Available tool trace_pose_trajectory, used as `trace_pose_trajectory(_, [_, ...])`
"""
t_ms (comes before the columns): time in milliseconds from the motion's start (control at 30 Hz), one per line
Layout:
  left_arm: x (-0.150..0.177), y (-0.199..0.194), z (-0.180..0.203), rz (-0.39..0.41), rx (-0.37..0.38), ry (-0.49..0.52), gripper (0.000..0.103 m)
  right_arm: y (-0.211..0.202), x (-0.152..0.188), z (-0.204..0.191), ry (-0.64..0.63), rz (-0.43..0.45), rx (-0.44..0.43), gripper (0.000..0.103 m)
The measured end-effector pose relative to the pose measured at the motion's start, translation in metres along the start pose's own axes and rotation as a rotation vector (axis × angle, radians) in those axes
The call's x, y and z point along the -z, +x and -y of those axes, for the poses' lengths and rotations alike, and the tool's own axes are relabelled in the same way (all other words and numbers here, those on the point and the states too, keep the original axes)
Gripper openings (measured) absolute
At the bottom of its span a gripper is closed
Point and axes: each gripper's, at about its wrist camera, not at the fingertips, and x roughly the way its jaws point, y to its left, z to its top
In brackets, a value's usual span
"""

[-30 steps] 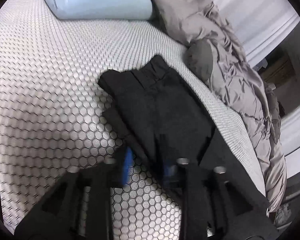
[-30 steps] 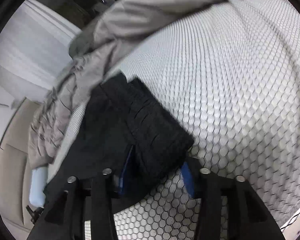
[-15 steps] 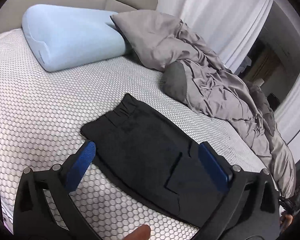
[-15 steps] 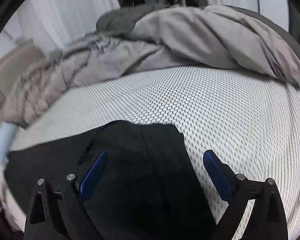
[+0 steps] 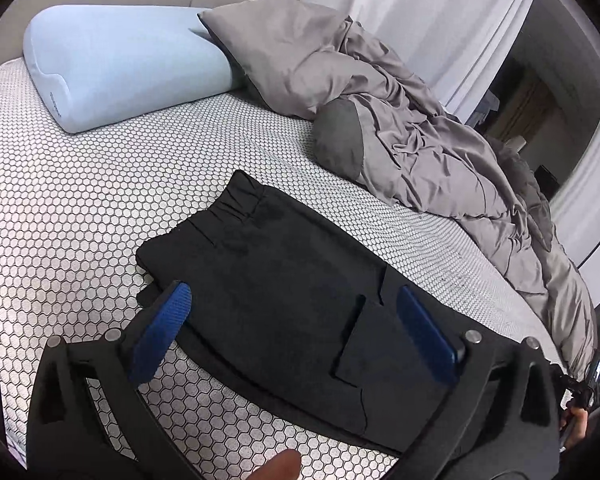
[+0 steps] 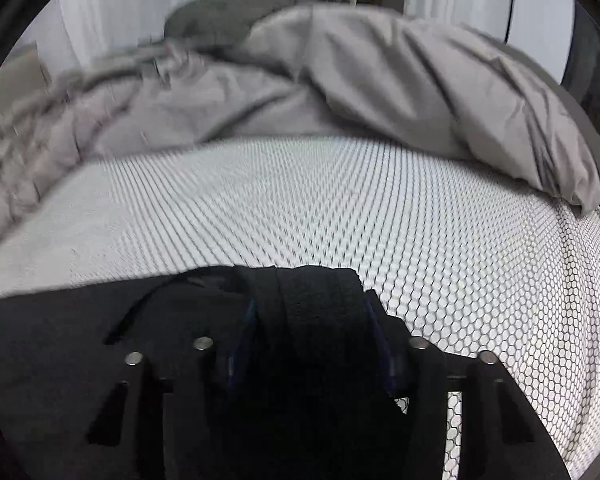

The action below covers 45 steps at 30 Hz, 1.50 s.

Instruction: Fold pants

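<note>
Soft, floppy black pants (image 5: 284, 280): left gripper (image 5: 296, 328) spread wide, empty; right gripper (image 6: 308, 344) pinching 1 thick hem, good hold.

The right claw (image 6: 310, 332) sits at six o'clock, its two blue-padded fingers (image 6: 242, 340) closed onto a thick fold of the black fabric pants (image 6: 316, 304). The pants spread toward eight o'clock over the white honeycomb-patterned bed sheet (image 6: 440, 240). A crumpled grey duvet (image 6: 360, 88) lies at twelve o'clock.
</note>
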Motion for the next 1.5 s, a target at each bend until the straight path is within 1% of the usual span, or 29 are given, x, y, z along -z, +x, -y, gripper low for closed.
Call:
trace_pose_trajectory(33, [0.0,-0.002,0.002,0.006,-0.001,0.006,0.102,0.001,0.0,0.0,0.002,-0.01,0.005,0.061])
trace_pose_trajectory(67, [0.0,-0.004,0.004,0.014,0.004,0.014,0.102,-0.004,0.004,0.004,0.014,0.003,0.0,0.065])
trace_pose_trajectory(100, [0.0,-0.007,0.007,0.02,0.011,0.021,0.102,-0.014,0.005,0.006,0.031,0.023,-0.004,0.073])
trace_pose_trajectory(167, [0.002,-0.012,0.017,0.028,0.022,0.05,0.102,-0.04,0.009,0.007,0.046,0.068,-0.012,0.082])
trace_pose_trajectory(233, [0.007,-0.015,0.038,0.027,0.051,0.1,0.102,-0.071,0.021,0.006,0.049,0.108,-0.035,0.086])
trace_pose_trajectory(333, [0.024,-0.013,0.084,-0.003,0.116,0.21,0.102,-0.112,0.048,-0.016,-0.004,0.152,-0.174,0.097])
trace_pose_trajectory(367, [0.032,-0.011,0.102,-0.019,0.143,0.252,0.102,-0.119,0.057,-0.026,-0.018,0.157,-0.2,0.103])
trace_pose_trajectory(467, [0.07,0.0,0.158,-0.094,0.231,0.373,0.102,-0.126,0.084,-0.067,-0.104,0.125,-0.261,0.103])
trace_pose_trajectory(500, [0.085,0.004,0.175,-0.13,0.286,0.393,0.102,-0.122,0.094,-0.086,-0.141,0.103,-0.287,0.103])
trace_pose_trajectory(567, [0.122,0.018,0.209,-0.242,0.404,0.418,0.102,-0.114,0.106,-0.117,-0.2,0.06,-0.33,0.103])
trace_pose_trajectory(633, [0.154,0.031,0.236,-0.34,0.447,0.468,0.102,-0.1,0.121,-0.153,-0.287,0.019,-0.379,0.103])
trace_pose_trajectory(667, [0.168,0.037,0.247,-0.377,0.447,0.509,0.102,-0.094,0.129,-0.169,-0.331,0.002,-0.39,0.103])
trace_pose_trajectory(700, [0.183,0.042,0.259,-0.401,0.421,0.582,0.102,-0.085,0.138,-0.186,-0.386,-0.016,-0.386,0.103])
trace_pose_trajectory(767, [0.204,0.051,0.272,-0.385,0.309,0.726,0.102,-0.076,0.151,-0.203,-0.478,-0.029,-0.336,0.103])
trace_pose_trajectory(800, [0.209,0.055,0.273,-0.383,0.278,0.757,0.102,-0.076,0.153,-0.203,-0.504,-0.024,-0.332,0.103])
trace_pose_trajectory(867, [0.214,0.057,0.271,-0.381,0.286,0.773,0.102,-0.077,0.15,-0.187,-0.496,-0.027,-0.318,0.102])
trace_pose_trajectory(967, [0.212,0.058,0.266,-0.38,0.304,0.768,0.102,-0.073,0.146,-0.13,-0.465,-0.007,-0.086,0.103])
trace_pose_trajectory(1000, [0.209,0.059,0.262,-0.381,0.307,0.765,0.102,-0.068,0.144,-0.101,-0.419,-0.01,-0.004,0.102])
trace_pose_trajectory(1067, [0.206,0.06,0.252,-0.386,0.308,0.76,0.102,-0.067,0.14,-0.053,-0.286,-0.006,0.031,0.102])
trace_pose_trajectory(1100, [0.208,0.06,0.252,-0.387,0.302,0.764,0.102,-0.065,0.138,-0.035,-0.237,-0.007,0.086,0.103])
trace_pose_trajectory(1133, [0.207,0.059,0.253,-0.387,0.295,0.769,0.102,-0.063,0.137,-0.022,-0.204,-0.006,0.141,0.103])
trace_pose_trajectory(1167, [0.205,0.059,0.255,-0.391,0.298,0.765,0.102,-0.062,0.137,-0.014,-0.171,-0.006,0.142,0.103])
trace_pose_trajectory(1200, [0.2,0.059,0.256,-0.392,0.328,0.752,0.102,-0.064,0.136,-0.01,-0.14,-0.007,0.112,0.103])
trace_pose_trajectory(1233, [0.198,0.053,0.257,-0.391,0.357,0.729,0.102,-0.069,0.135,-0.01,-0.129,0.003,0.115,0.103])
trace_pose_trajectory(1267, [0.192,0.049,0.258,-0.385,0.391,0.701,0.102,-0.078,0.133,-0.013,-0.121,0.028,0.12,0.102])
trace_pose_trajectory(1300, [0.186,0.046,0.26,-0.374,0.416,0.679,0.102,-0.091,0.129,-0.021,-0.117,0.071,0.084,0.102])
trace_pose_trajectory(1400, [0.173,0.047,0.272,-0.361,0.422,0.662,0.102,-0.113,0.124,-0.054,-0.14,0.131,-0.127,0.103])
trace_pose_trajectory(1433, [0.172,0.051,0.277,-0.362,0.407,0.67,0.102,-0.113,0.122,-0.07,-0.155,0.125,-0.199,0.102])
trace_pose_trajectory(1500, [0.173,0.065,0.288,-0.375,0.359,0.705,0.102,-0.102,0.119,-0.103,-0.195,0.075,-0.288,0.102])
